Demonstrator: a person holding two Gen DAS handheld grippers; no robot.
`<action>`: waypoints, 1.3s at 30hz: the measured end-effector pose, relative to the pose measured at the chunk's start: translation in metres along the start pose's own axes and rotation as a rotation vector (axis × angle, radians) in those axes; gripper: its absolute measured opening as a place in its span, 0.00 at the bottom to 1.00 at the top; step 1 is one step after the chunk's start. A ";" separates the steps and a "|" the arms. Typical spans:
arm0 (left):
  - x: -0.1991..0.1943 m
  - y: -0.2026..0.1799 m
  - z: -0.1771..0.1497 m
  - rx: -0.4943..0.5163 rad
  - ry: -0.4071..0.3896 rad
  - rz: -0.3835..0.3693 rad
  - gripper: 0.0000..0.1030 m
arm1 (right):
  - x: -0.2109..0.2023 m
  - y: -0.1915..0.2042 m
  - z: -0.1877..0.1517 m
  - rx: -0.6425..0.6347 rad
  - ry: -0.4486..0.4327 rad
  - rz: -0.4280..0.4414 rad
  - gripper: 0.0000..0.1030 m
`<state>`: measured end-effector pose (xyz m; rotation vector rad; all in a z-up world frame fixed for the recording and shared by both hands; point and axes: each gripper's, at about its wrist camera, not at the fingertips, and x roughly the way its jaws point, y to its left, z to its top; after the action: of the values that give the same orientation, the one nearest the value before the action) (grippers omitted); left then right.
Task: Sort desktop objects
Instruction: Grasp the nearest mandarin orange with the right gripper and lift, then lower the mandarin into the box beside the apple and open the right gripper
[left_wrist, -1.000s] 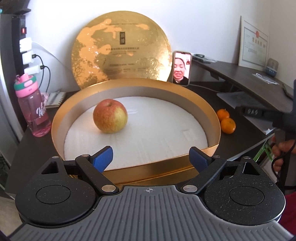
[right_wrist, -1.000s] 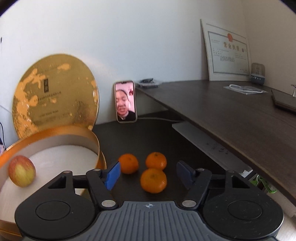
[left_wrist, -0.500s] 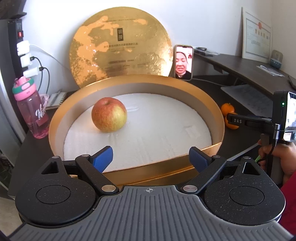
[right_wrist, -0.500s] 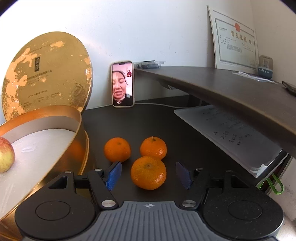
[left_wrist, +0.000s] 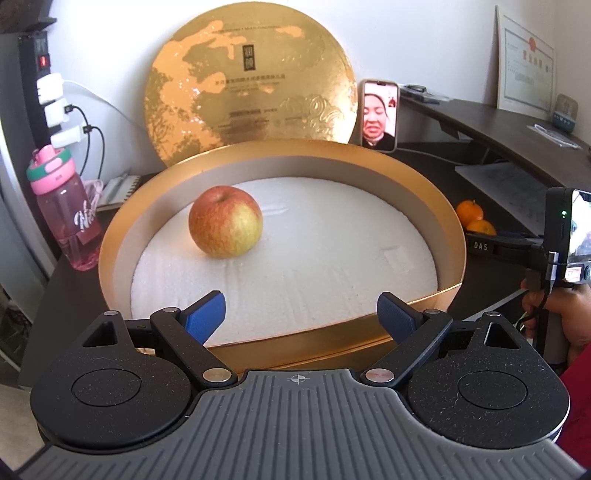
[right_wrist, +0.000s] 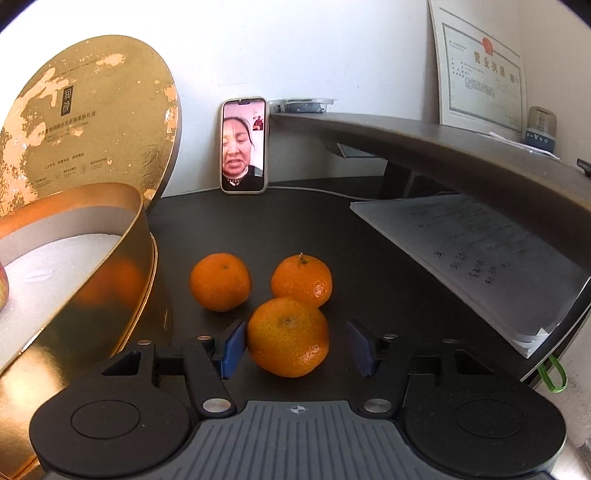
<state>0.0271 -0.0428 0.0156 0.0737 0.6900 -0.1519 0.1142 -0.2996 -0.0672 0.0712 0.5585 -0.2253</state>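
Observation:
A round gold box (left_wrist: 448, 236) with a white foam floor holds one red-yellow apple (left_wrist: 225, 226). My left gripper (left_wrist: 300, 319) is open and empty, hovering at the box's near rim. In the right wrist view three oranges lie on the dark desk right of the box (right_wrist: 122, 295). My right gripper (right_wrist: 297, 349) is open with the nearest orange (right_wrist: 288, 338) between its blue pads; the left pad (right_wrist: 233, 347) is at its skin, the right pad stands apart. Two more oranges (right_wrist: 220, 281) (right_wrist: 301, 279) lie behind. The right gripper's body shows in the left wrist view (left_wrist: 557, 240).
The gold lid (left_wrist: 251, 81) leans on the wall behind the box. A phone (right_wrist: 243, 144) stands against the wall. A pink bottle (left_wrist: 64, 218) stands left of the box. A raised shelf (right_wrist: 461, 147) overhangs a stack of papers (right_wrist: 491, 254) on the right.
My right gripper has moved forward and down, so the nearest orange now sits between its pads. The left gripper has stayed over the box's near rim.

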 end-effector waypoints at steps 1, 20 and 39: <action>0.000 0.000 0.000 0.000 0.001 0.000 0.90 | 0.001 0.000 -0.001 -0.004 0.002 0.000 0.55; -0.037 0.051 -0.007 -0.128 -0.110 0.034 0.90 | -0.127 0.073 0.056 -0.104 -0.228 0.230 0.47; -0.050 0.133 -0.039 -0.321 -0.107 0.112 0.90 | -0.085 0.220 0.019 -0.373 0.146 0.459 0.47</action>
<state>-0.0138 0.0989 0.0196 -0.2023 0.5952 0.0630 0.1046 -0.0711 -0.0040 -0.1477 0.7056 0.3341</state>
